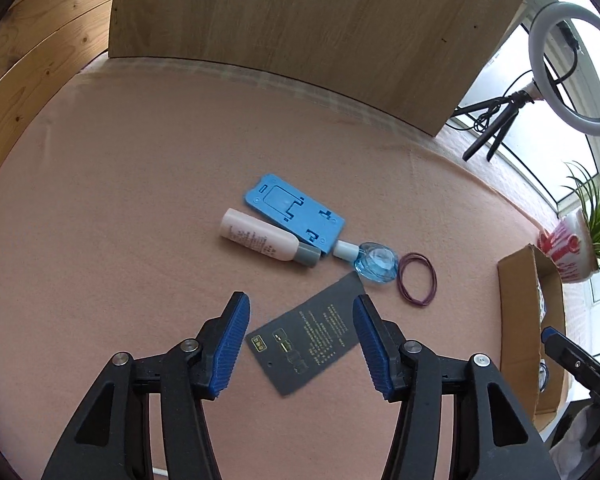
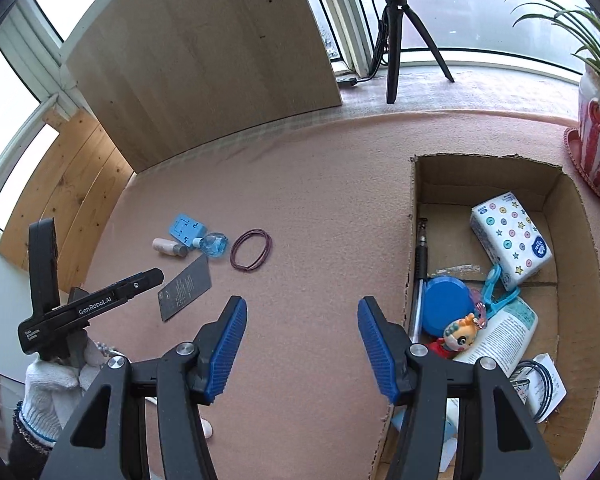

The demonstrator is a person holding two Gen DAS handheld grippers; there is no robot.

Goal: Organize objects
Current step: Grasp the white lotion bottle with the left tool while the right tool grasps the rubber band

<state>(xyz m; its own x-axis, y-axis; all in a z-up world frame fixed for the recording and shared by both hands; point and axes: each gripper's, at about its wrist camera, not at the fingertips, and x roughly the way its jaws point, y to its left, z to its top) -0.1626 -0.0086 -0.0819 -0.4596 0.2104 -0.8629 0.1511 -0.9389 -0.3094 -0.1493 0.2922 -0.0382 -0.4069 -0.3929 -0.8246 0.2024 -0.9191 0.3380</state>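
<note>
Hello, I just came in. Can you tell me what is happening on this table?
A person holding two grippers is sorting small things into an open cardboard box. The left gripper hangs open over a dark grey printed card, gripping nothing. The right gripper is open and empty beside the box. On the pink felt table, a blue plastic phone stand, a white bottle, a blue glass bottle and purple rubber bands still wait.

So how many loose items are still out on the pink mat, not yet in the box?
5: the blue phone stand, pink bottle beside it, blue glass bottle, purple rubber band, and dark card nearest the left gripper. Others could be out of view.
</note>
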